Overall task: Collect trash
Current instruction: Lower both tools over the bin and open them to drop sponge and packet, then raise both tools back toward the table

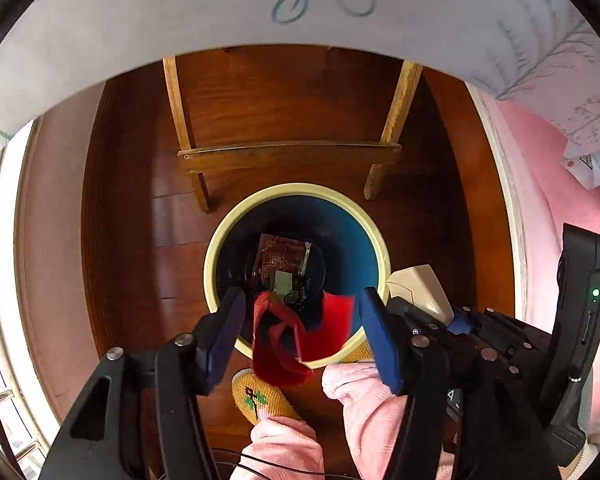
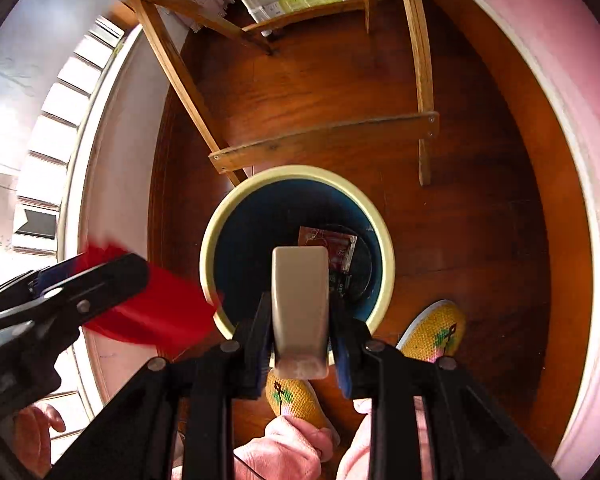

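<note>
Beige carton (image 2: 299,312): clamped by right gripper (image 2: 300,344), poised above blue bin (image 2: 384,240) for dropping. Red wrapper (image 1: 296,332): between left gripper (image 1: 300,328) fingers, spread apart, apparently released.

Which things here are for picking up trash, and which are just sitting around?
For the job:
- trash bin
- red wrapper, loose between the open left gripper fingers
- beige box, clamped in the right gripper
- wrappers in the bin

Just around:
- wooden chair legs
- yellow slippers
- pink bedding
</note>
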The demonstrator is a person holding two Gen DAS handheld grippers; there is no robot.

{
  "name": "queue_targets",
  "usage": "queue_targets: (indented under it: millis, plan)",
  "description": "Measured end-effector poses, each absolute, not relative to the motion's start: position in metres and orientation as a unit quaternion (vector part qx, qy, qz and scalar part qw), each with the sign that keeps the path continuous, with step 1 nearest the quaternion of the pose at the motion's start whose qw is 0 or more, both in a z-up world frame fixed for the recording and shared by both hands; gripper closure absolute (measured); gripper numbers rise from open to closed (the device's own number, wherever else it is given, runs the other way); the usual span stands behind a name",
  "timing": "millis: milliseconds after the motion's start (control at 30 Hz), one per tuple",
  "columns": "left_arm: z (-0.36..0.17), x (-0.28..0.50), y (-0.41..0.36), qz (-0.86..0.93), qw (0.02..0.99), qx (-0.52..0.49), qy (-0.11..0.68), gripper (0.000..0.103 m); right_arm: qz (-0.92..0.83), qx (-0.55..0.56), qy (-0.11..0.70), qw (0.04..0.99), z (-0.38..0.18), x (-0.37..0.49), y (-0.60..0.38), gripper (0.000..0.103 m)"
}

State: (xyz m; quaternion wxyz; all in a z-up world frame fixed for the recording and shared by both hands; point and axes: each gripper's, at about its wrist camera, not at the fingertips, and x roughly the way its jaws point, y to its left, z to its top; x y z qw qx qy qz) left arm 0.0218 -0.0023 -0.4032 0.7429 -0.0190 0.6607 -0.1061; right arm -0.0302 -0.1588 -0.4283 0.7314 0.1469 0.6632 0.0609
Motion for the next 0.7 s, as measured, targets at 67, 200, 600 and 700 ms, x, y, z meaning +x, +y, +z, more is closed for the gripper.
queue_targets:
  millis: [67, 200, 600, 700]
  plan:
    - [-0.411, 0.024, 0.002, -0.101, 0.739, -0.025, 0.666, 0.042, 0.061, 0.149, 0.667, 0.728, -0.440, -0.024, -0.158, 0.077]
    - [-0.418, 0.022, 0.007, -0.084, 0.735, -0.021, 0.672, 0.042, 0.063, 0.151, 0.670, 0.724, -0.452, -0.020, -0.157, 0.057]
    - [-0.362, 0.016, 0.023, -0.065, 0.747, 0.003, 0.662, 0.042, 0.074, 0.127, 0.656, 0.740, -0.402, -0.011, -0.138, 0.046]
    - [-0.332, 0.015, 0.025, -0.074, 0.750, 0.009, 0.657, 0.042, 0.071, 0.128, 0.650, 0.746, -0.372, -0.013, -0.138, 0.046]
